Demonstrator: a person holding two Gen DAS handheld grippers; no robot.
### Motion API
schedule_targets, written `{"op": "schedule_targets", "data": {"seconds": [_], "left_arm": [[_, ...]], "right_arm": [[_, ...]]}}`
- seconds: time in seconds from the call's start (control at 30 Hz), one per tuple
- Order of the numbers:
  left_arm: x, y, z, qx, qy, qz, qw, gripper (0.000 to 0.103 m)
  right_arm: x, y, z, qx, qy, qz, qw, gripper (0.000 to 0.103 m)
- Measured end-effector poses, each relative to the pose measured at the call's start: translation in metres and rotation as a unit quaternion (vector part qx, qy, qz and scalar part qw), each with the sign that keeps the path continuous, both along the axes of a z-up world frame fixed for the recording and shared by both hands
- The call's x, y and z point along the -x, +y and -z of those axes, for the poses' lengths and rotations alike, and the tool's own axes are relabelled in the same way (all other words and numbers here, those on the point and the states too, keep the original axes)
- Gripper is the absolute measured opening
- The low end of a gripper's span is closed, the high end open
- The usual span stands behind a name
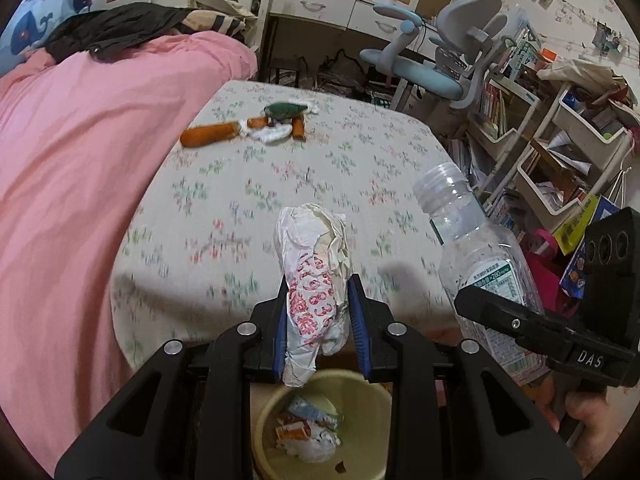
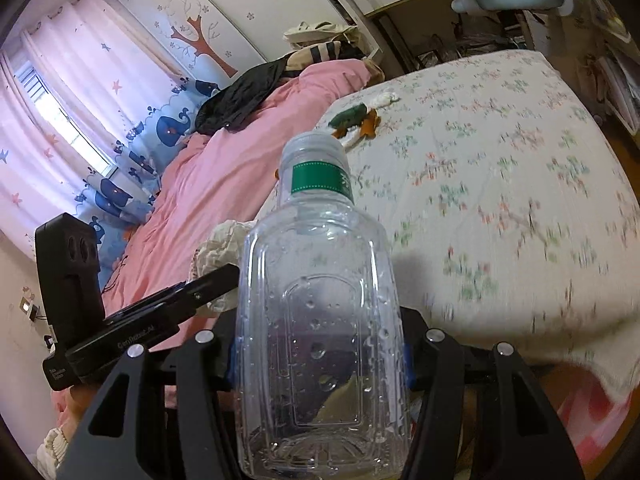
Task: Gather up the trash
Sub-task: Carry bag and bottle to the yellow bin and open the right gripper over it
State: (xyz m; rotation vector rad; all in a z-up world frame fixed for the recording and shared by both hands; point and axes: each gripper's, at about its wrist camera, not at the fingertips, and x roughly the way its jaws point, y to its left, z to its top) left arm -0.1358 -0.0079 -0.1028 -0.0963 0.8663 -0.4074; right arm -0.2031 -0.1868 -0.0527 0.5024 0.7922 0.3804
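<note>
My left gripper (image 1: 320, 312) is shut on a crumpled white wrapper with red print (image 1: 316, 280), held above a cream trash bin (image 1: 380, 396) that holds several wrappers. My right gripper (image 2: 318, 356) is shut on an empty clear plastic bottle (image 2: 320, 320) with a green band; the bottle (image 1: 480, 252) and gripper also show at the right of the left wrist view. More trash lies far back on the floral bedsheet (image 1: 320, 168): orange wrappers (image 1: 208, 135), a green packet (image 1: 286, 110) and white tissue (image 1: 272, 134). That pile also shows in the right wrist view (image 2: 360, 120).
A pink duvet (image 1: 72, 200) covers the bed's left side with dark clothes (image 1: 116, 28) on top. A blue desk chair (image 1: 440, 64), a desk and cluttered shelf carts (image 1: 560, 152) stand to the right of the bed.
</note>
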Motion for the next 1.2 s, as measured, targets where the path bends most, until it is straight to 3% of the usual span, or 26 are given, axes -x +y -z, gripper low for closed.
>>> {"op": "schedule_targets", "data": {"seconds": [0.53,1.0,1.2], "left_arm": [[0.059,0.013,0.024,-0.009,0.026,-0.013,0.9995,0.026],[0.068,0.02,0.024,-0.006,0.021,-0.021,0.9995,0.026],[0.071,0.02,0.024,-0.01,0.022,-0.016,0.9996,0.026]], "right_arm": [[0.062,0.026,0.039,0.011,0.045,0.002,0.999,0.056],[0.056,0.062,0.094,0.085,0.145,-0.049,0.985,0.057],[0.062,0.048,0.091,0.087,0.143,-0.031,0.985,0.063]]}}
